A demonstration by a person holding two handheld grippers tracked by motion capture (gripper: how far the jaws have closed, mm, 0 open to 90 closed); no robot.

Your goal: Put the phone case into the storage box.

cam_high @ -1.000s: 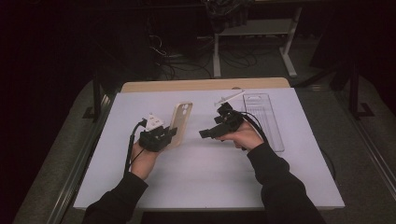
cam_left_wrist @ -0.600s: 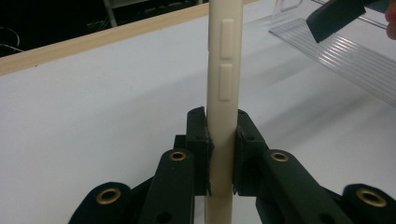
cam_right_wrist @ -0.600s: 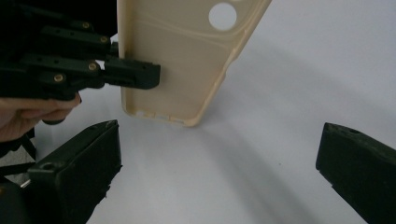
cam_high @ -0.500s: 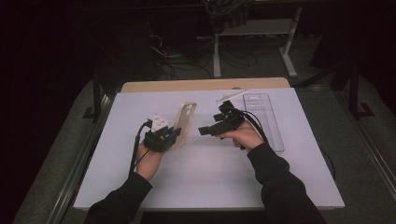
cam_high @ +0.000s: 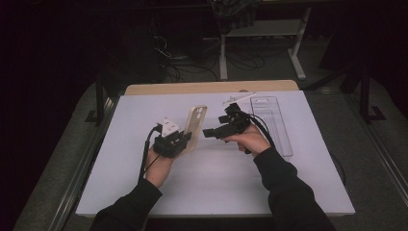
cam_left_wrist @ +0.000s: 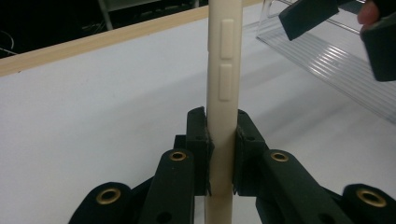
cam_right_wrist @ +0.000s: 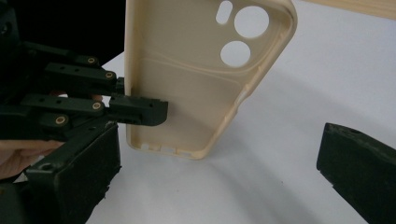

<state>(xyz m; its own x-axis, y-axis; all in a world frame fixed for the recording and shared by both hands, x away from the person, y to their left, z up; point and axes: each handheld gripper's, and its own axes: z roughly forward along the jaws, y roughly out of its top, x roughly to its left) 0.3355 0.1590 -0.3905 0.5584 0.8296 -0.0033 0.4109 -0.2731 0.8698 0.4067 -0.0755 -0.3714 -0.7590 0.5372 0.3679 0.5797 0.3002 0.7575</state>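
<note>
Grip on the phone case (cam_high: 194, 126) comes from the left gripper (cam_high: 172, 139), whose jaws are pressed on its two faces near the lower end, as the left gripper view shows with the case (cam_left_wrist: 223, 93) running straight up between them, side buttons facing the camera. Held on edge like this, lifted off the white table (cam_high: 144, 192), the case turns its hollow inner side toward the right gripper (cam_high: 217, 131), probably so that this one can take hold of it or work on it. In the right gripper view the inside of the case (cam_right_wrist: 187, 93) and its camera holes face the lens, with the left gripper (cam_right_wrist: 135, 112) clamping it from the nine o'clock side. The right gripper stands spread and holds nothing; in the high view it sits at about three o'clock from the case, near but apart. A clear plastic tray (cam_high: 272, 122) lies flat on the table at about three o'clock from the right gripper, just beyond the hand (cam_high: 250, 139), likely the packaging that belongs with the case.
</note>
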